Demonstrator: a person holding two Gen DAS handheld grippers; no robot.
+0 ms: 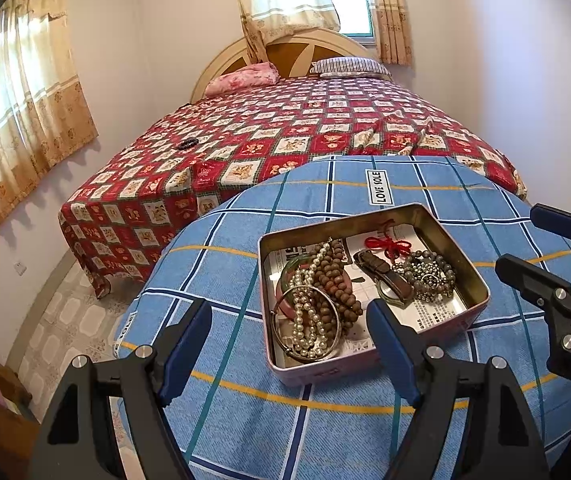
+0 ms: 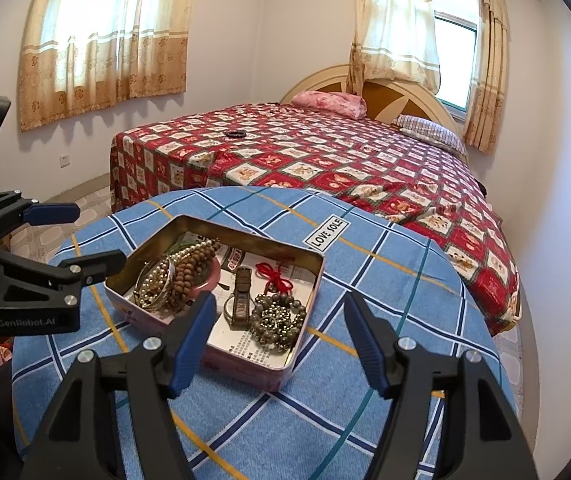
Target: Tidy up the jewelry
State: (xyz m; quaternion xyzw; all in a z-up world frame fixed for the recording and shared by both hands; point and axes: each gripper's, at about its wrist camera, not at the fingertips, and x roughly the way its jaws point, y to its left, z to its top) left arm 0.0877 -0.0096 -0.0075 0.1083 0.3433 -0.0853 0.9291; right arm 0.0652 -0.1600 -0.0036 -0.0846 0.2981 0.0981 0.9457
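The left gripper [image 1: 289, 344] stands wide open above the near edge of the tin box [image 1: 373, 292]. Its blue pads hold nothing, and from the left wrist view I cannot tell if they touch the rim. The right gripper [image 2: 279, 334] is also spread wide and empty, hanging over the near corner of the same box; nothing is between its fingers.

The box is a shallow metal tin lined with printed paper. It sits on a round tabletop [image 1: 245, 420] covered with a blue checked cloth. In the left half of the box lie a pearl necklace [image 1: 305, 320], a string of brown wooden beads [image 1: 333, 280], a thin metal bangle [image 1: 285, 300] and a pink bangle under them. In the right half lie a watch with a brown strap [image 1: 385, 276], a red knotted cord [image 1: 389, 245] and a heap of grey beads [image 1: 429, 276].

Behind the tabletop stands a bed [image 1: 285, 136] with a red patterned cover, a pink pillow [image 1: 241, 76] and a striped pillow. A small dark bracelet [image 1: 187, 144] lies on the bed, well apart from the box. Beige curtains [image 1: 25, 120] hang at two windows, and the floor is tiled.

The strands on the left side of the box are tangled, so it is hard to see where each one ends. The print on the paper is too small to read.
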